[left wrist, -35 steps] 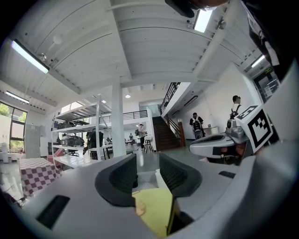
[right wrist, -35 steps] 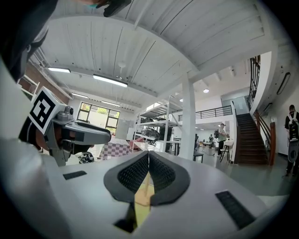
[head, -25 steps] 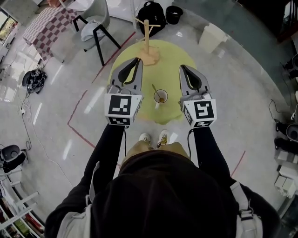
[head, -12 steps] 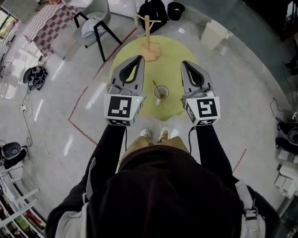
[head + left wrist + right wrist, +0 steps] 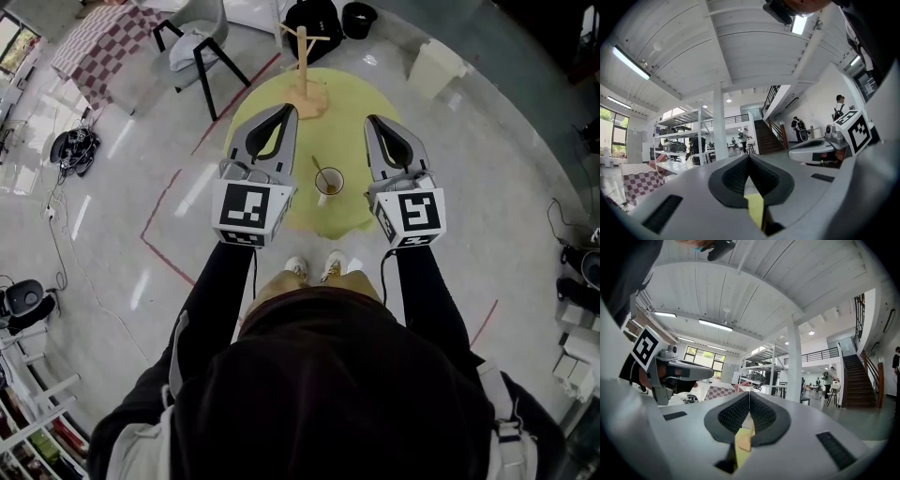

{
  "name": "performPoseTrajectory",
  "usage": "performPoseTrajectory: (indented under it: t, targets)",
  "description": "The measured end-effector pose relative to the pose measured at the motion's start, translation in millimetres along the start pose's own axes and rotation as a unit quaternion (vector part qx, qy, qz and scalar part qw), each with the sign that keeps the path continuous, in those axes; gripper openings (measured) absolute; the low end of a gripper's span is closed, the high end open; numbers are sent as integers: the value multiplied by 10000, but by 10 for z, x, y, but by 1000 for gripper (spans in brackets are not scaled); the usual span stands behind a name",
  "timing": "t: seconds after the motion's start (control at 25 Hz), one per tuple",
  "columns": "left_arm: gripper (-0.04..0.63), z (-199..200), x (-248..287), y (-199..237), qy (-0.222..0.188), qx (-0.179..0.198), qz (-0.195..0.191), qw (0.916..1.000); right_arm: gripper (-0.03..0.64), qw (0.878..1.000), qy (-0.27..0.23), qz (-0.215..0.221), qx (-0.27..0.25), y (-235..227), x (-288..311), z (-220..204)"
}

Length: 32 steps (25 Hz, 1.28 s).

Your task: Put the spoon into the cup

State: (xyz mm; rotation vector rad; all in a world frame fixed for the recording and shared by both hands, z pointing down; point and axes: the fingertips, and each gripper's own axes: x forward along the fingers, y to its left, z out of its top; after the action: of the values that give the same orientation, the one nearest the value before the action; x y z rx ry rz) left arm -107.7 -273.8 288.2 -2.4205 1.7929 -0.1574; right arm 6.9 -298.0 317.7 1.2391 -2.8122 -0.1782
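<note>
A white cup stands on the round yellow table, near its front edge. The spoon rests inside it, its handle leaning up and to the left. My left gripper hovers level to the left of the cup, shut and empty. My right gripper hovers to the cup's right, also shut with nothing in it. The left gripper view shows the left gripper with jaws closed, and the right gripper beside it. In the right gripper view the right gripper has its jaws meeting.
A wooden peg stand rises at the table's far edge. Beyond are a chair, a black bag, a black bucket and a white box. Red tape marks the floor. The person's feet touch the table's near edge.
Both grippers and the cup sit slightly higher and further right in the head view. The spoon stays in the cup.
</note>
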Motion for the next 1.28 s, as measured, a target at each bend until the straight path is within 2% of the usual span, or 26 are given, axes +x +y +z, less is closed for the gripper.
performPoseTrajectory:
  t: [0.48,0.68,1.28]
  targets:
    - [14,-43,-11,64,110,-27,29,9999,28,10000,75,-2,-20,-25,3,3]
    - [14,-28,-15,95,91,-35,26,9999,26,9994,119,-42,-329,20,19,43]
    - [14,-46,-83,70,78,-45,3,10000,26,9995,87,-34,-294,103,-8,71]
